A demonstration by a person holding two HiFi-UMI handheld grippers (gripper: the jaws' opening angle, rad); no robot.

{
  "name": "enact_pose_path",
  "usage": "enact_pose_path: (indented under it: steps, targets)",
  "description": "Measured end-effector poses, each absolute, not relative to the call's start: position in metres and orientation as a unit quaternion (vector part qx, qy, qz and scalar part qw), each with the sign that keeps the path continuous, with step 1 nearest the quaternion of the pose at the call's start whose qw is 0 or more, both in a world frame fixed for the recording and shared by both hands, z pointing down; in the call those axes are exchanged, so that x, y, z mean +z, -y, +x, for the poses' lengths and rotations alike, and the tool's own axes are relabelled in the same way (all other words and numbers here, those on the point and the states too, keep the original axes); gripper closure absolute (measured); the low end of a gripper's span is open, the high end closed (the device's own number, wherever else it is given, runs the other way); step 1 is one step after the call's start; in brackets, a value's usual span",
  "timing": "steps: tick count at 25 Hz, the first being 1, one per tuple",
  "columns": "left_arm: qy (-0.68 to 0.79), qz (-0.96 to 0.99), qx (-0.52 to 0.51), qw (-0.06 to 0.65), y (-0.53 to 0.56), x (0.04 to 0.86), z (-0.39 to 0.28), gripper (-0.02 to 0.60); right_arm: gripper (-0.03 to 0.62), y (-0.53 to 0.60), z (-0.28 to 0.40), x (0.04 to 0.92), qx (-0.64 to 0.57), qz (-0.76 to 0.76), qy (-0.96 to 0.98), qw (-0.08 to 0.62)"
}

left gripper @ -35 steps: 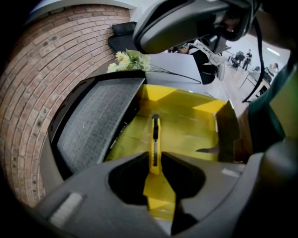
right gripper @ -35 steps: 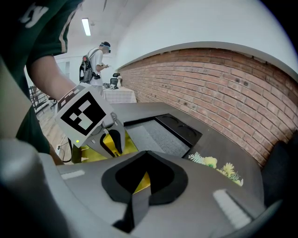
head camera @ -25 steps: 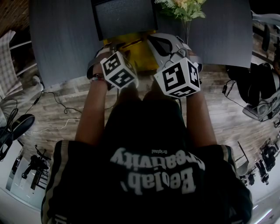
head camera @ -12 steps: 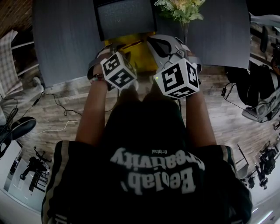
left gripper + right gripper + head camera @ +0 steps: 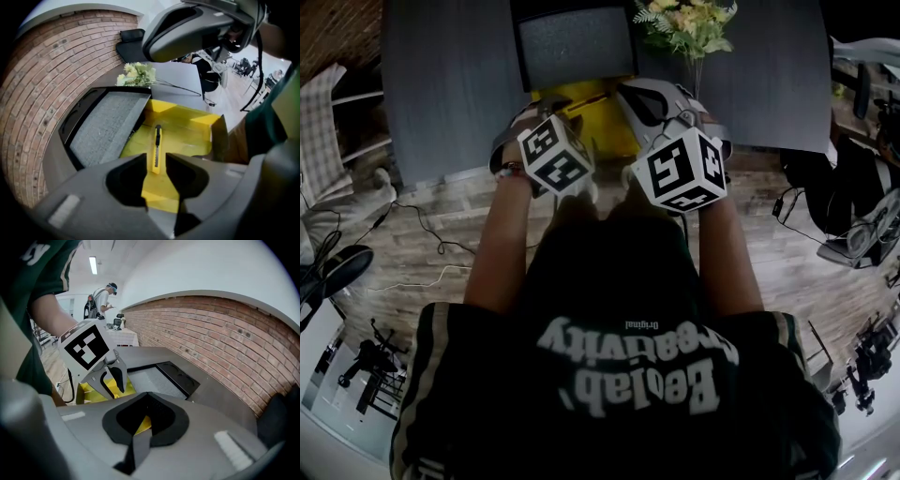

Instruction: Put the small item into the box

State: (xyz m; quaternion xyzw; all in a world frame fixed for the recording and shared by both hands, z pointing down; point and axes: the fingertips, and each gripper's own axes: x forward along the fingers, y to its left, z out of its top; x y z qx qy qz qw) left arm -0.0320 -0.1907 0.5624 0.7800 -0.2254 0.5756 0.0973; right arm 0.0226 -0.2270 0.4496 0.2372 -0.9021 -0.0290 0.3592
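The yellow cutter (image 5: 156,149) lies flat inside the yellow box (image 5: 192,136), seemingly just beyond the left gripper (image 5: 154,160), whose spread jaws are closing. The right gripper (image 5: 147,394) has its jaws pressed together, empty.

Over the near edge of the grey counter (image 5: 441,84), the left claw (image 5: 546,105), its jaws closing with their gap hidden from here, and the right claw (image 5: 630,94) reach above an open yellow box (image 5: 605,127). Behind the box lies a dark tray (image 5: 520,56) holding a grey mat (image 5: 572,47), with flowers (image 5: 689,23) beside it.
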Motion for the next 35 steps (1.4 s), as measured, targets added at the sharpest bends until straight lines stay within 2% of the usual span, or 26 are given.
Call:
enact_pose_path:
  steps: [10, 22, 35]
  targets:
    - [0.24, 0.785, 0.564, 0.091, 0.189, 0.543, -0.033, 0.473, 0.588, 0.222, 0.021, 0.433, -0.04, 0.239, 0.901, 0.359]
    - [0.269, 0.792, 0.543, 0.083, 0.189, 0.513, -0.032, 0.575, 0.588, 0.215, 0.02, 0.416, -0.032, 0.238, 0.904, 0.352]
    - [0.305, 0.809, 0.498, 0.065, 0.192, 0.476, -0.03, 0.578, 0.588, 0.211, 0.019, 0.398, -0.04, 0.241, 0.902, 0.355]
